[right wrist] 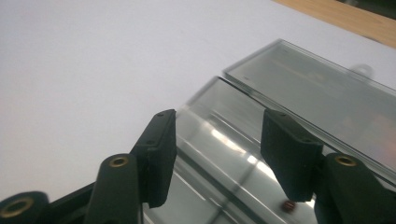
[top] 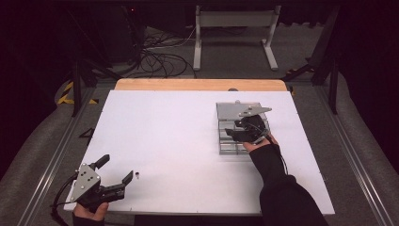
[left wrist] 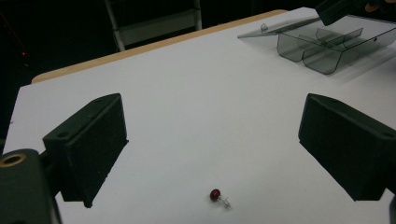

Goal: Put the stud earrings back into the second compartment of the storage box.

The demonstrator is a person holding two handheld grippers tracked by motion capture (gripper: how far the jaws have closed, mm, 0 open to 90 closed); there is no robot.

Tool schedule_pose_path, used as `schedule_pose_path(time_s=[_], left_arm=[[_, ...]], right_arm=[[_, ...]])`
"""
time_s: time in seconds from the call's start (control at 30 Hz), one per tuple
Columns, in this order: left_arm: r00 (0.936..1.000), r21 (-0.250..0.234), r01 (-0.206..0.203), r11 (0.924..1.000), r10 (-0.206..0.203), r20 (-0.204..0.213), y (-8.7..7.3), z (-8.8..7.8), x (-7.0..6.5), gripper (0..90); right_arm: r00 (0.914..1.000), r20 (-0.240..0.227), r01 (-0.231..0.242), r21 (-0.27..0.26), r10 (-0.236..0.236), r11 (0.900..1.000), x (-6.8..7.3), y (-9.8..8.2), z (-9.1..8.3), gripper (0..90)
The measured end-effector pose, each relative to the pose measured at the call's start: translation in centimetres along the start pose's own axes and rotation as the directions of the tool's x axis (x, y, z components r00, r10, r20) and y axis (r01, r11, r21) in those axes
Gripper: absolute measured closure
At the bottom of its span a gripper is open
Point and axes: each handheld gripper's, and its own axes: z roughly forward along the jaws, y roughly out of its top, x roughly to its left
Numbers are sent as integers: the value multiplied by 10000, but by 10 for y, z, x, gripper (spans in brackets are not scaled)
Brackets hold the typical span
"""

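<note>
A small earring (left wrist: pixel 216 195) with a dark red bead and a thin metal post lies on the white table (top: pixel 179 136), just ahead of and between the wide-apart jaws of my open left gripper (left wrist: pixel 219 149). In the high view that earring (top: pixel 137 176) sits right of the left gripper (top: pixel 116 169), near the table's front left corner. My right gripper (top: pixel 237 131) hovers open over a clear compartment box (top: pixel 235 143) at the right. In the right gripper view a second red bead (right wrist: pixel 289 205) rests inside the box (right wrist: pixel 219 140) below the open right gripper (right wrist: pixel 224 154).
The box's clear lid (top: pixel 236 110) lies flat, swung back on the far side. A wooden strip (top: pixel 200 84) edges the table's far side. Cables and a metal stand (top: pixel 233 33) are on the floor beyond.
</note>
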Motion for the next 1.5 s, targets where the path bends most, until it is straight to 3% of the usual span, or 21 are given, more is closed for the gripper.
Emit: schedule_pose_path(time_s=[0.1,0.2,0.3,0.47,0.53,0.63,0.8,0.97,1.0,1.03,1.23,1.3,1.37,1.4,1.5], left_arm=[[10000,-9,8,10000,-8,3,0,0,0,83],[10000,-16,36,10000,-36,16,0,0,0,83],[10000,-45,14,10000,-14,-19,0,-1,0,84],[10000,-32,21,10000,-21,10,0,-1,0,83],[10000,-55,27,10000,-27,-5,0,-1,0,84],[10000,-39,22,10000,-22,-5,0,-1,1,83],[10000,-36,8,10000,-8,18,0,-1,0,83],[10000,-50,26,10000,-26,9,0,-1,1,83],[10000,-51,17,10000,-17,5,0,-1,1,83],[10000,-54,16,10000,-16,8,0,-1,0,83],[10000,-71,20,10000,-20,18,0,-2,1,84],[10000,-82,25,10000,-25,15,0,-2,1,83],[10000,-82,23,10000,-23,14,0,-2,1,84],[10000,-82,32,10000,-32,20,0,-2,1,83],[10000,-65,12,10000,-12,20,0,-2,1,83]], right_arm=[[9985,-437,307,-307,-320,9991,17,9,0,424],[9966,-641,492,-419,-518,9979,26,13,0,411],[9914,-1038,733,-626,-796,9953,43,21,2,388],[9835,-1492,910,-819,-1024,9925,59,26,5,370],[9740,-1943,1002,-935,-1168,9906,71,30,7,364],[9689,-2080,1148,-1020,-1340,9881,79,33,9,361],[9518,-2546,1468,-1123,-1713,9828,103,39,18,356],[9401,-2863,1576,-1158,-1849,9807,118,42,26,356],[9334,-3034,1631,-1164,-1915,9797,127,43,31,356],[9334,-3034,1631,-1164,-1915,9797,127,43,31,356],[9093,-3565,1876,-1095,-2148,9761,152,43,48,356],[8973,-3790,2004,-1071,-2263,9738,164,43,56,356],[8941,-3852,2023,-1073,-2283,9734,168,43,58,356],[8868,-3973,2109,-1065,-2360,9717,175,42,63,358],[8792,-4048,2295,-1022,-2512,9679,183,41,69,359]])
